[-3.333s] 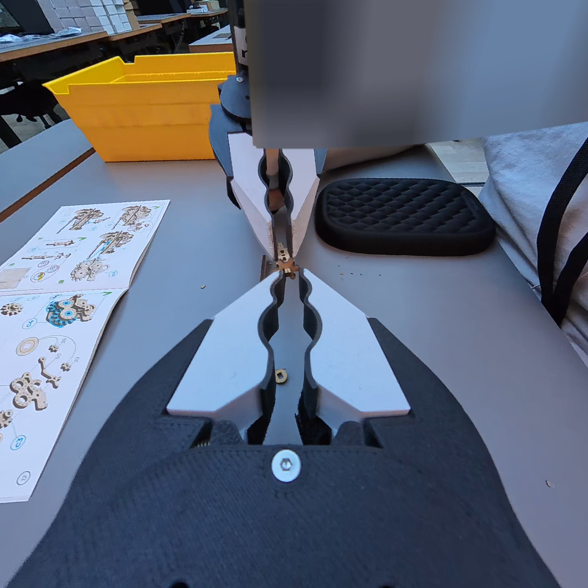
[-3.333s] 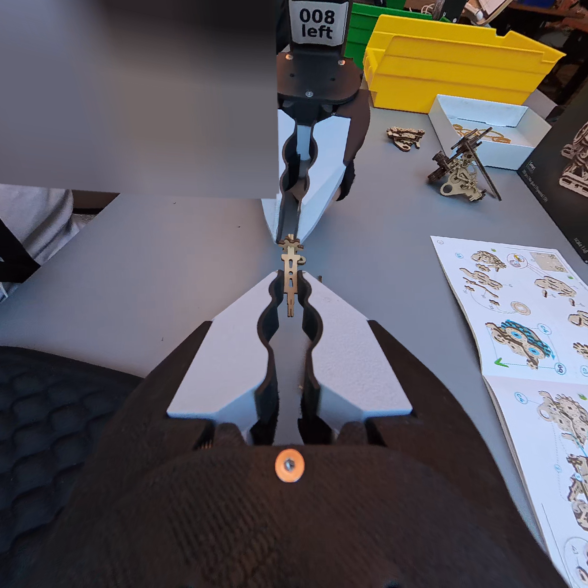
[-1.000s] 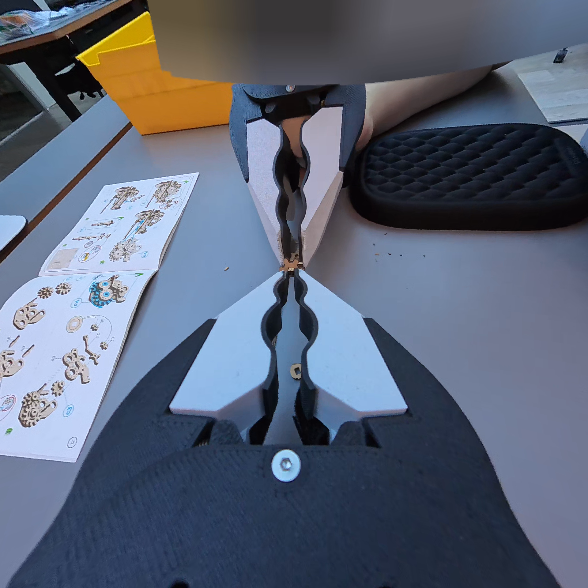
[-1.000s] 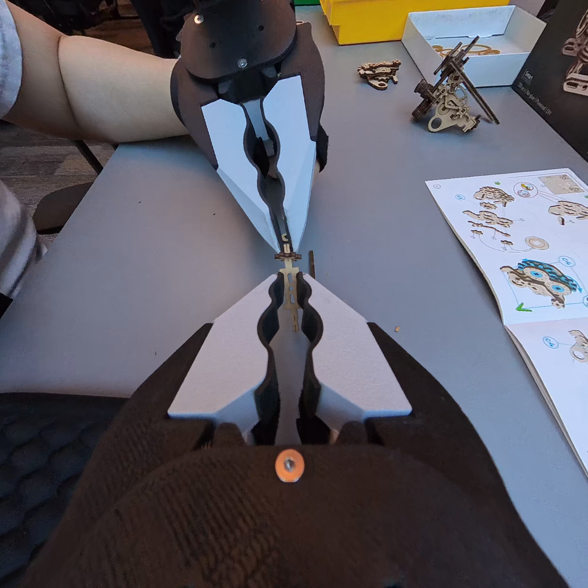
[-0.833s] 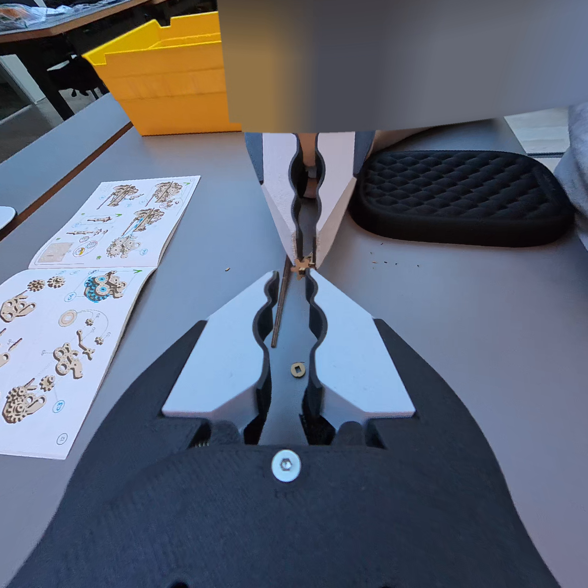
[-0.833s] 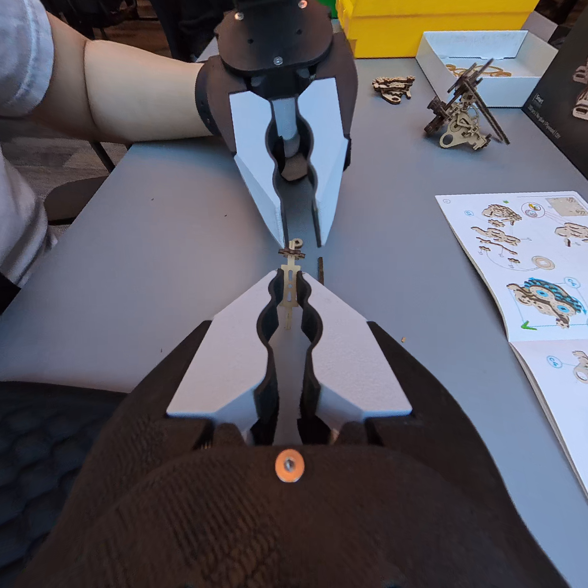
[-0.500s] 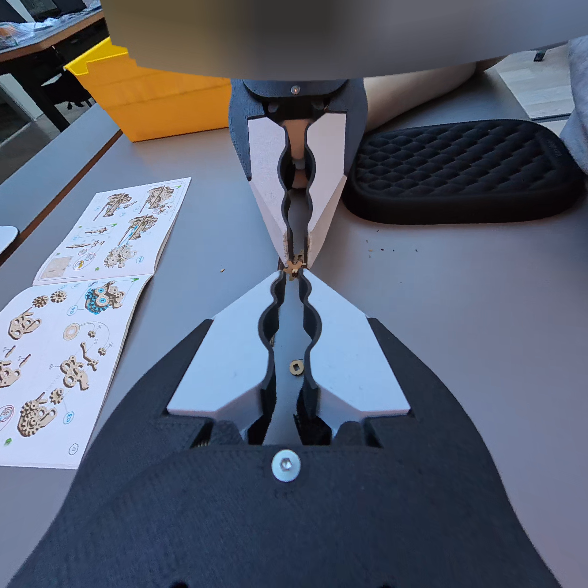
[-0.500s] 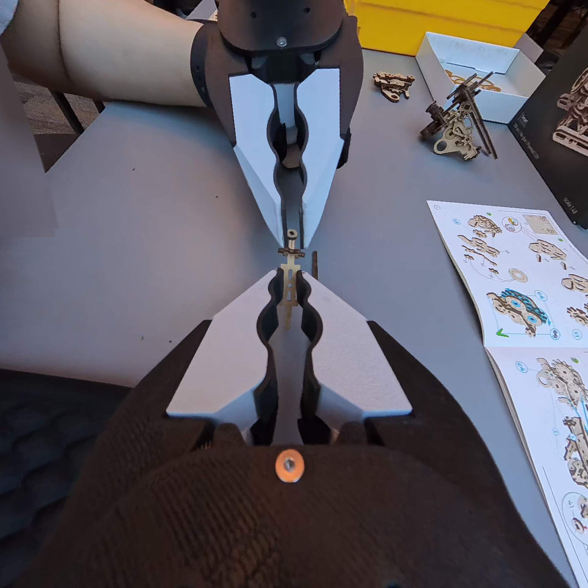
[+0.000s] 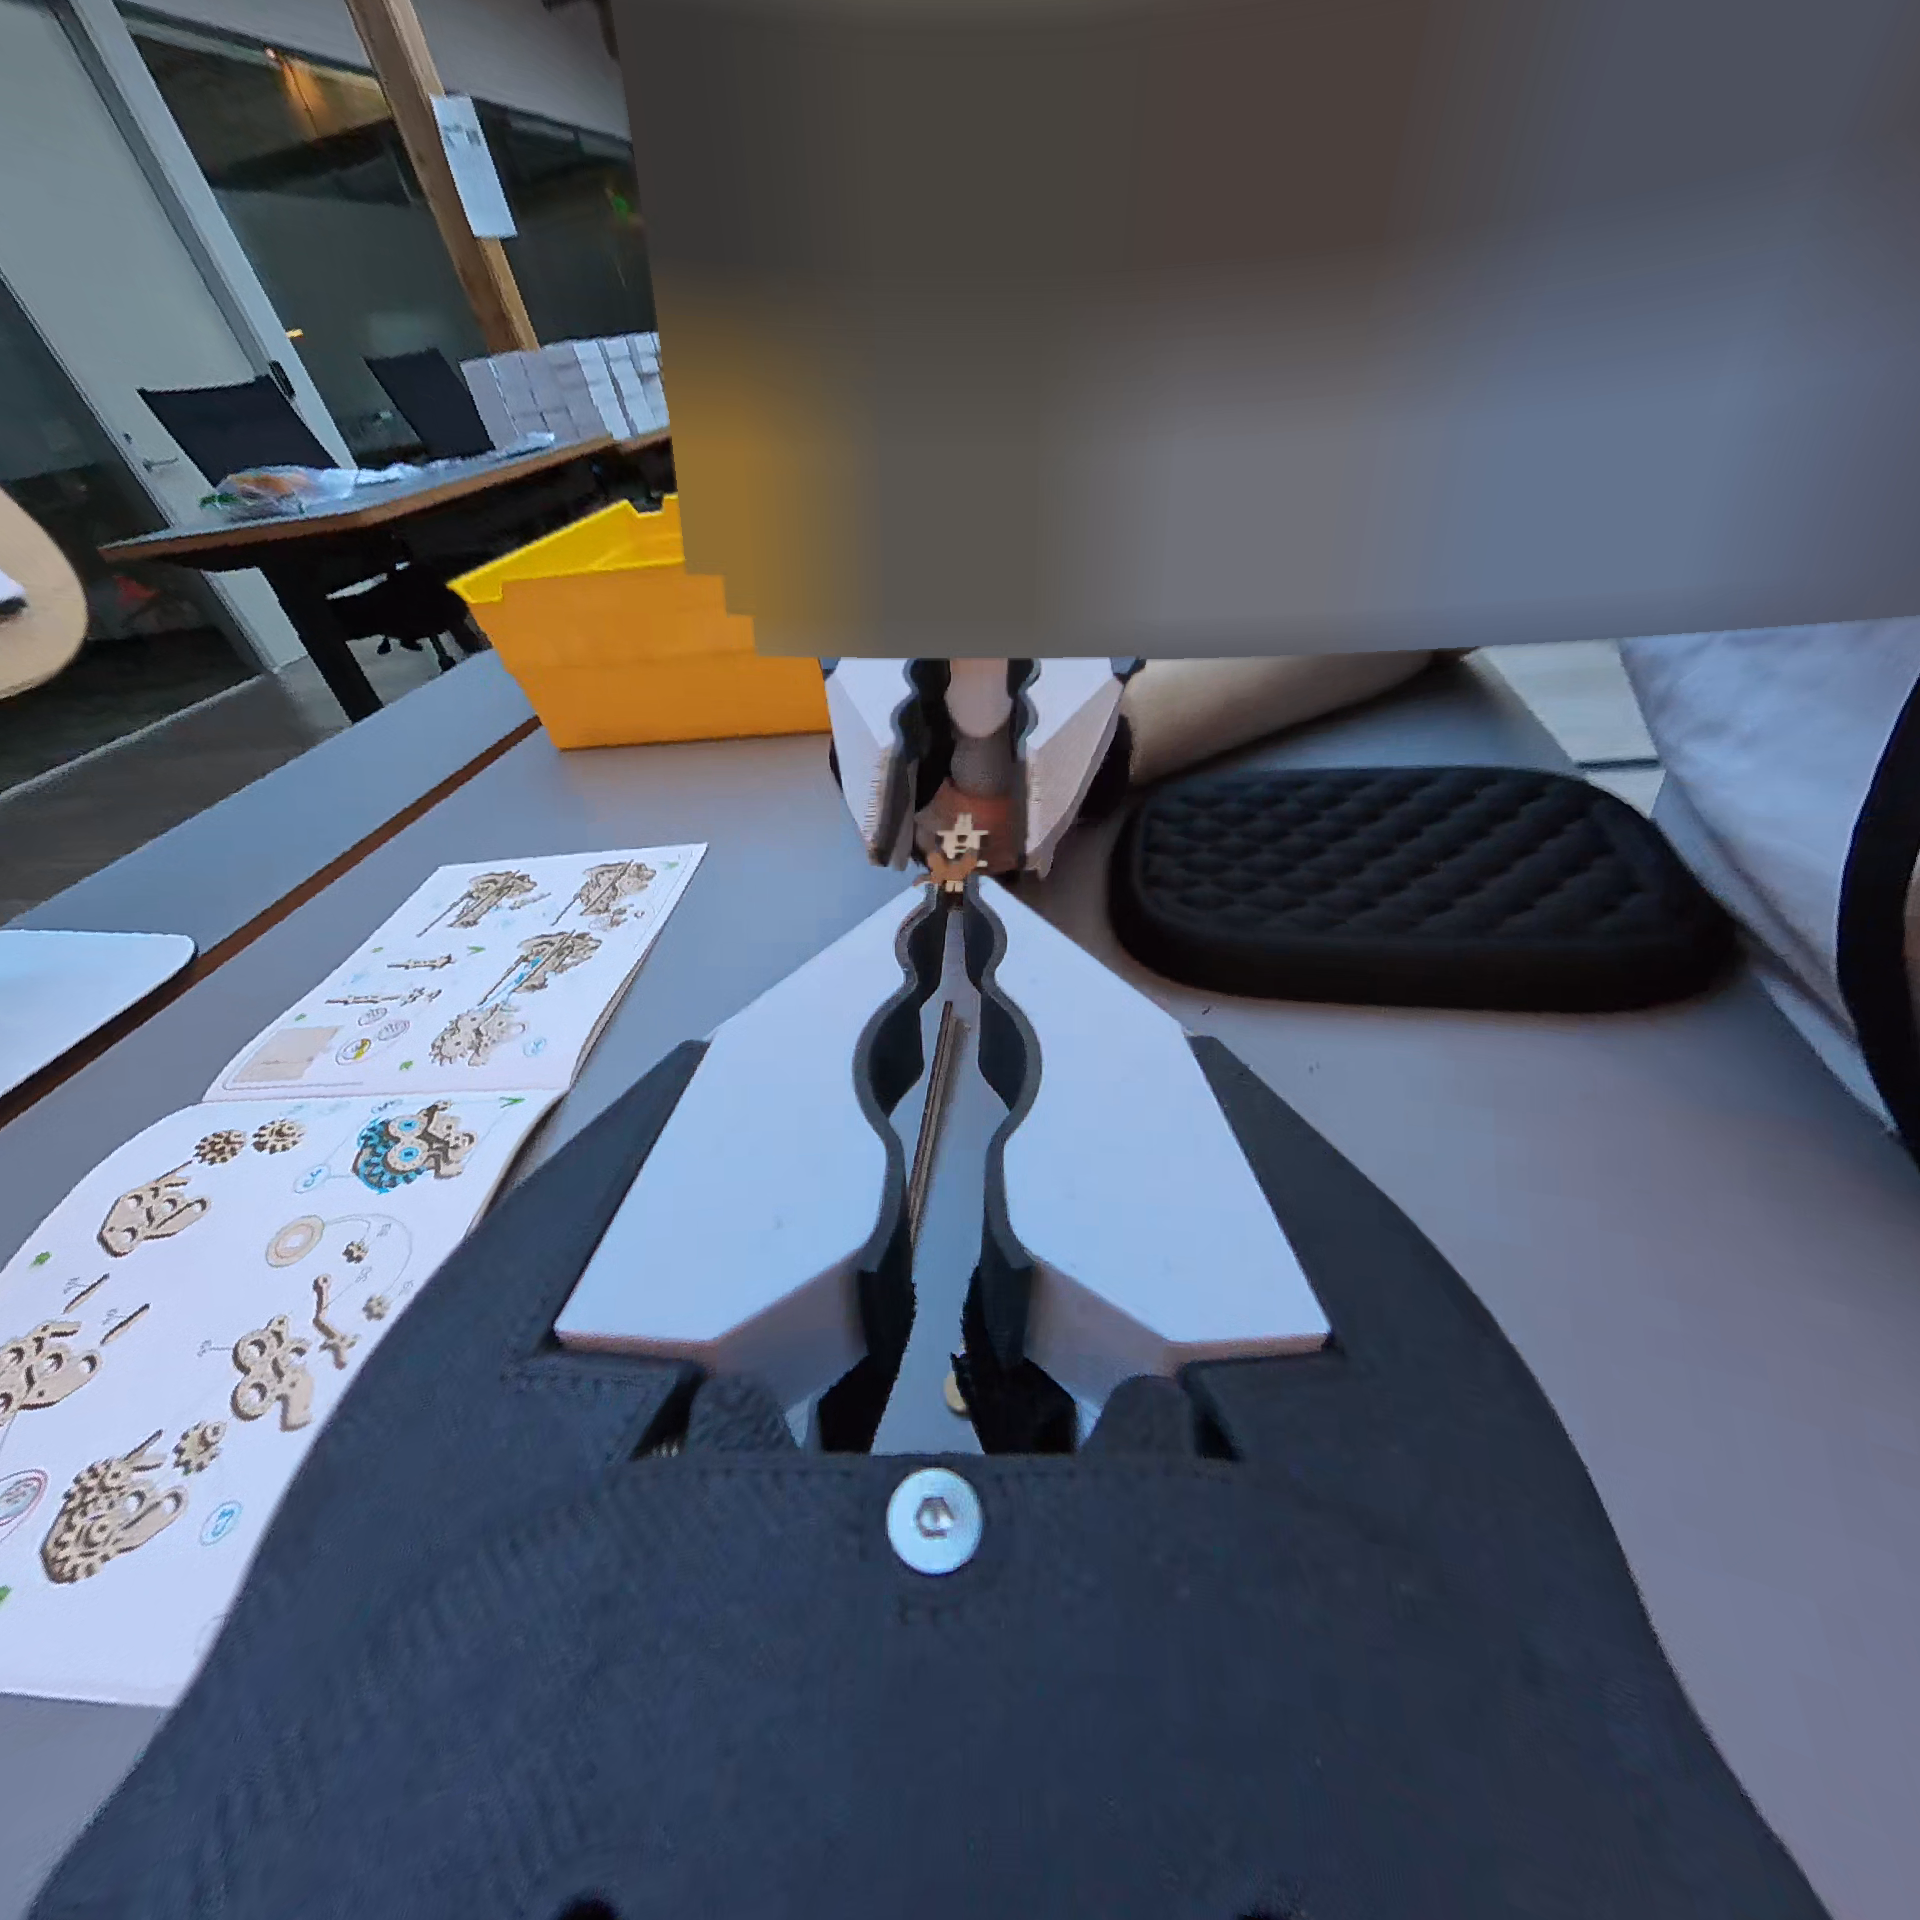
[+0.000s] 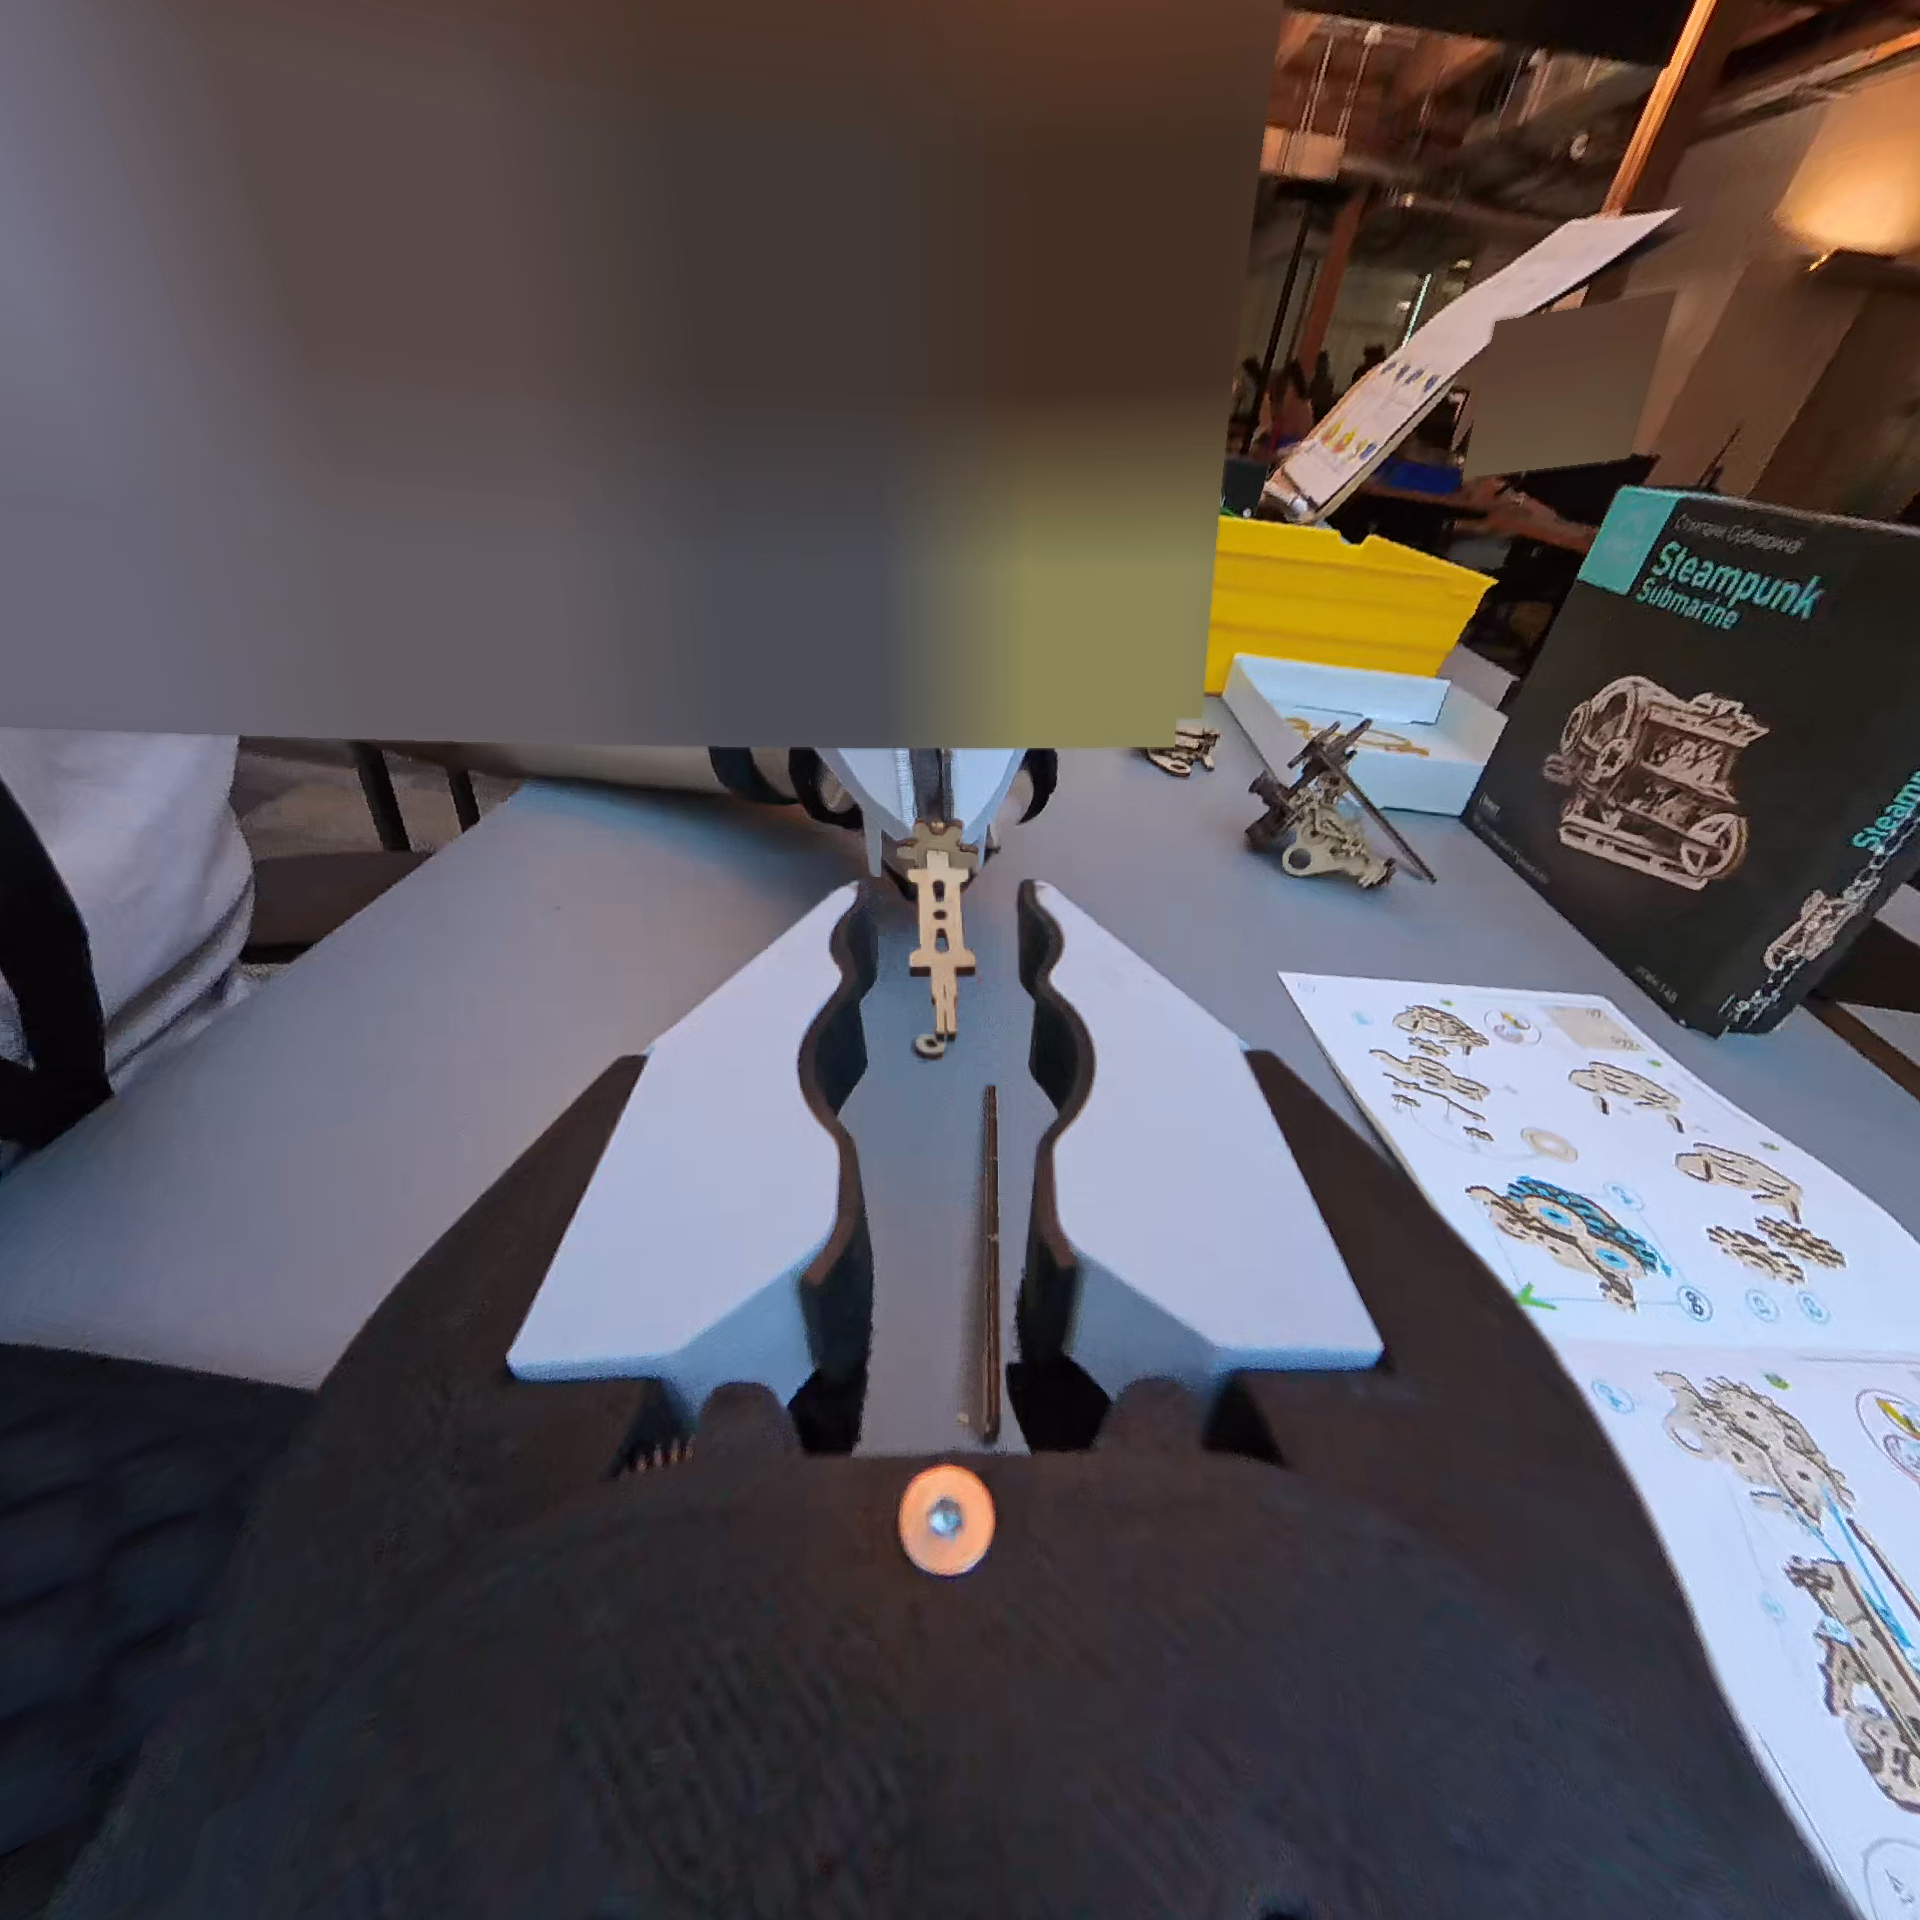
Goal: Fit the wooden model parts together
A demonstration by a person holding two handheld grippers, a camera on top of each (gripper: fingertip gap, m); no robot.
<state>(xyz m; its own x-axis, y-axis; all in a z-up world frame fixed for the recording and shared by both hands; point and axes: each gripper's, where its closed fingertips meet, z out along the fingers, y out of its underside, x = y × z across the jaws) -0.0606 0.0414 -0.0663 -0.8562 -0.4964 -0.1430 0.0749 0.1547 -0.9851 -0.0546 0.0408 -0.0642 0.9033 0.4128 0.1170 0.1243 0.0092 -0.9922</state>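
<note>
Nearest us in the right wrist view, the thin stick (image 10: pixel 989 1247) is lying flat on the counter (image 10: pixel 416 1039), running away from us. The right gripper (image 10: pixel 942 891) is straddling that stick with its jaws now standing wide and holding nothing; a moment ago they were clamped on the slotted wooden strip (image 10: pixel 940 935). Just beyond the stick's far end and a little to its left, a small wooden ring (image 10: pixel 932 1044) is resting on the counter. Above the ring, the strip is hanging clear of the counter, beyond the stick. Its long axis is lining up roughly with the stick's, its free tip pointing down and back toward us. Farthest from the stick, the left gripper (image 10: pixel 932 821) is pinching the strip's cross-shaped end, jaws closed narrow on it. We are reading this as a handover: the strip's far end is now free for the next fitting.
</note>
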